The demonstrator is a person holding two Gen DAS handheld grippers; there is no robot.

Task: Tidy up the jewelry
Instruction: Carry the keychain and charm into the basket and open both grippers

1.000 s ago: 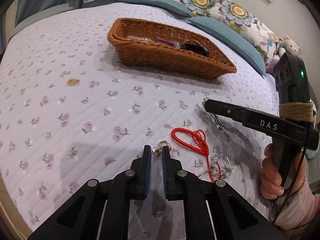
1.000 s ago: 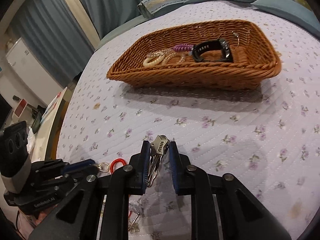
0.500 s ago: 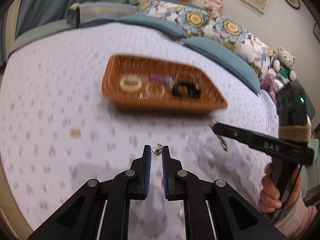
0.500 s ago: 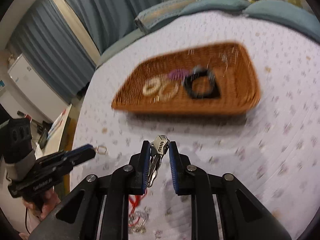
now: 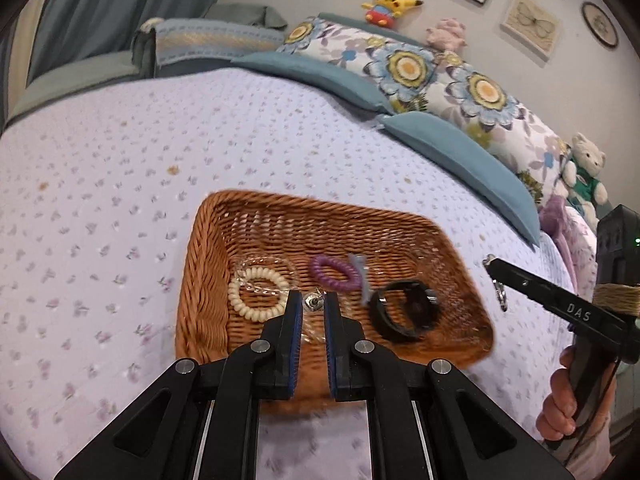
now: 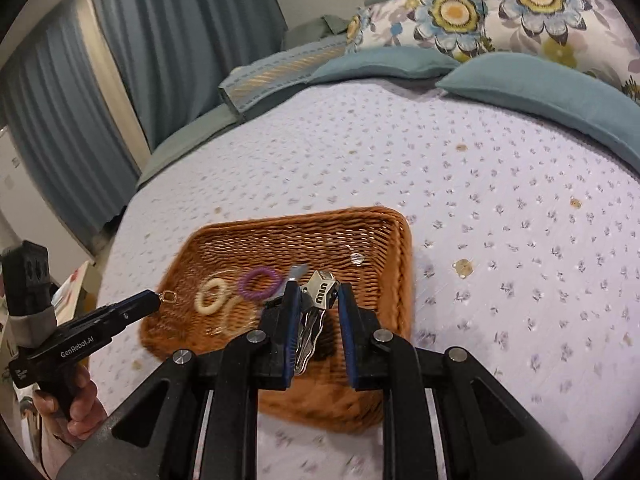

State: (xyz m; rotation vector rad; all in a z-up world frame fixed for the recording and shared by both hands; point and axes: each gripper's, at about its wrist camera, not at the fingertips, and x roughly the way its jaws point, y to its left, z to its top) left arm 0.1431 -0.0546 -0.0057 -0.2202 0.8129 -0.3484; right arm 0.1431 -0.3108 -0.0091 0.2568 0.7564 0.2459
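The left gripper (image 5: 313,309) hangs over the near part of the wicker basket (image 5: 200,280), its 2 blue-lined fingers (image 5: 295,320) pinched on a small silver charm (image 5: 311,303) that has a gold ring (image 6: 169,296) at its tip, seen from the right wrist camera. Below and left of those fingers, on the basket floor, lies a cream coil hair tie (image 5: 258,294) with a clear beaded bracelet (image 5: 280,264) partly across it. Further right is a purple coil hair tie (image 5: 335,273), then a pale grey clip (image 5: 362,278), and nearer the right wall a black watch (image 5: 404,316) curled into a loop. The basket sits on a lilac quilt (image 5: 120,184) printed with small flowers.

The right gripper (image 6: 318,304) is held over the basket's right half, its fingers (image 6: 291,320) clamped on a silver metal clasp (image 6: 324,292) with chain links hanging down between them; the links look blurred. In the left wrist view this gripper appears at the right, just past the basket's right rim, with a small metal loop dangling from its tip. A small round silver piece (image 6: 356,258) lies near the basket's far right corner.

Far behind, teal cushions (image 5: 460,152) and floral pillows (image 5: 440,76) line the head of the bed.
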